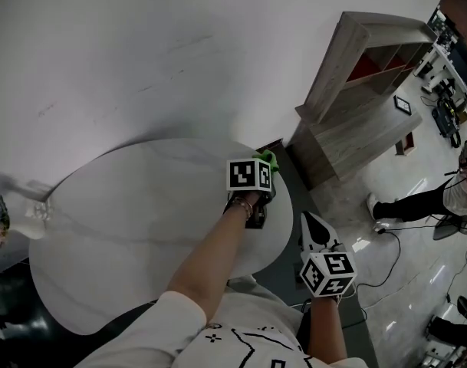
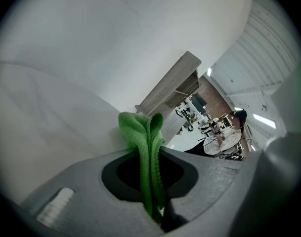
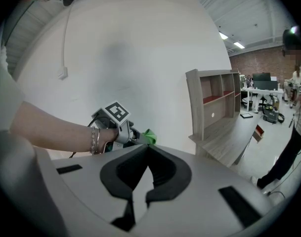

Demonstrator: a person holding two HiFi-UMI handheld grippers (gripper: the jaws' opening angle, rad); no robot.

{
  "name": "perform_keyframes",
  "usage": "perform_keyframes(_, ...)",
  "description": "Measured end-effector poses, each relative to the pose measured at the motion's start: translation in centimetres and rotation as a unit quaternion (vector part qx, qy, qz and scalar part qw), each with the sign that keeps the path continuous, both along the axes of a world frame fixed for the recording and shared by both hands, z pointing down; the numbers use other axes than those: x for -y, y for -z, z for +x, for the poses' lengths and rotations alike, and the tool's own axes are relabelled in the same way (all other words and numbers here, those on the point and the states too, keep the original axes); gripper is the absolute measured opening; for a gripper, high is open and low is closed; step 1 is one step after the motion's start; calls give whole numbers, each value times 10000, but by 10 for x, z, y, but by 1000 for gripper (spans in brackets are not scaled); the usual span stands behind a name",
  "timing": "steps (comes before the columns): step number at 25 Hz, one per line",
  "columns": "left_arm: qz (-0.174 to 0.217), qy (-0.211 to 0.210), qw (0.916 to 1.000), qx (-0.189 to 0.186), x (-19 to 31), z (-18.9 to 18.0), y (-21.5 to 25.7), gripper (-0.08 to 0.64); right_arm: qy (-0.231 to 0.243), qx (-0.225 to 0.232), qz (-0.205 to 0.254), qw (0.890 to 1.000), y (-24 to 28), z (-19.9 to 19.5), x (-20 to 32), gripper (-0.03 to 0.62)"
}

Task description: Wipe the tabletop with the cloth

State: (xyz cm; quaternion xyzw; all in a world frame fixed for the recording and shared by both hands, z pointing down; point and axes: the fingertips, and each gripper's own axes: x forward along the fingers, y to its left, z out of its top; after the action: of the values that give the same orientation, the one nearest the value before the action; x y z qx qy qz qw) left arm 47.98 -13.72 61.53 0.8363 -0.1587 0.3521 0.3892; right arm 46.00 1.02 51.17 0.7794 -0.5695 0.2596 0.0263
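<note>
Green cloth (image 2: 144, 143) sits bunched lengthwise between the clamped fingers of the left gripper (image 2: 152, 191), its folded end poking past their tips at the right rim of the round tabletop (image 1: 133, 221). Most of the top lies to the left of the tips. The right gripper (image 3: 148, 149), jaws together and empty, hangs off the table, the farther of the two.
</note>
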Motion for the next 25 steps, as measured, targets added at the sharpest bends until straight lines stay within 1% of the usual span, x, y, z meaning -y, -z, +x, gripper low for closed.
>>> perform_keyframes(5,-136,-198,9996,-125,-18,21,-1,49,-91,-14,-55,9999,-3,8,-8,-5)
perform_keyframes(10,-268,-361,9987,-248,-36,36,0,49,-71,-25,-67,9999,-4,9,-11,-5)
perform_keyframes(13,-563,-304,9967,-508,-42,39,5,49,-29,-20,-55,10000,-3,8,-10,-5)
perform_keyframes(15,-667,-231,9949,-725,-41,37,12,49,-10,-4,-26,10000,-3,8,-8,-5)
perform_keyframes(20,-376,-260,9944,-956,-26,17,38,49,79,55,151,9998,5,5,10,-5)
perform_keyframes(25,-58,-276,9937,-1087,-7,-20,64,49,248,70,321,9992,17,-11,38,-5)
